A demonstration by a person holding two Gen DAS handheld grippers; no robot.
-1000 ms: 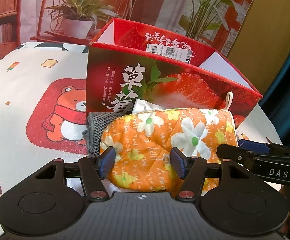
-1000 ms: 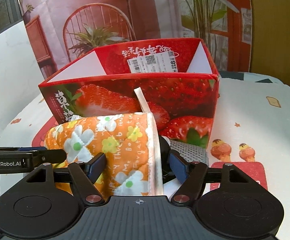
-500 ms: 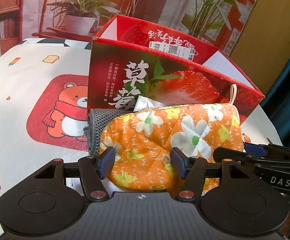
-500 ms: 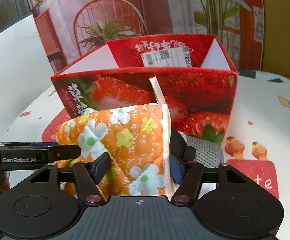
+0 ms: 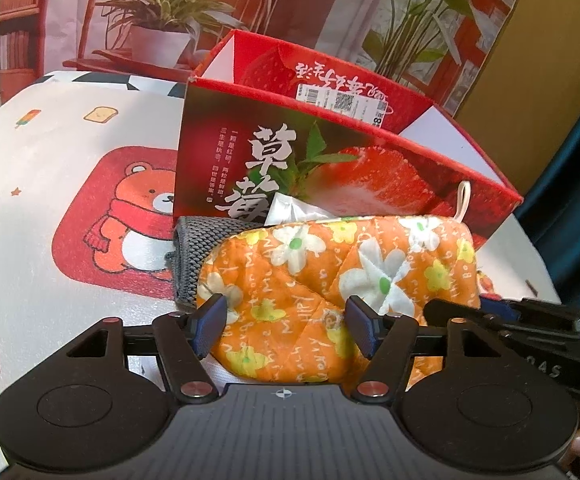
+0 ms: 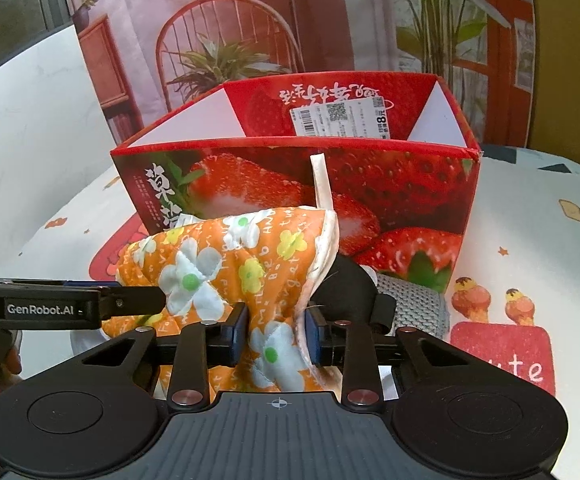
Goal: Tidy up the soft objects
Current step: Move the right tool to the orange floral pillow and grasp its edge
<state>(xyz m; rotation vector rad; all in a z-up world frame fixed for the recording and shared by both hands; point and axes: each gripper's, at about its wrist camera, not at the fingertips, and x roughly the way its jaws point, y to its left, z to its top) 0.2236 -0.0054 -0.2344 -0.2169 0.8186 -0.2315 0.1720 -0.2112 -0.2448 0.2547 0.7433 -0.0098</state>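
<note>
On the cartoon tablecloth (image 5: 49, 208), right jaws just clamped the mitt (image 6: 225, 276); left jaws apart.

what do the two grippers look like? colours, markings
Both alike: the left gripper and right gripper have a black ribbed body, two round discs, black linkage arms with metal pins, and blue-padded fingers. One side reads "GenRobot.AI".

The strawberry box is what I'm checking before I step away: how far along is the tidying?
Done: nothing shows inside the strawberry box, though its floor is hidden. In hand: the right gripper has just been closing and now pinches the orange floral mitt; the left gripper has been opening around its other end. Left: the mitt, the grey knit cloth and a black item, all outside the box.
</note>
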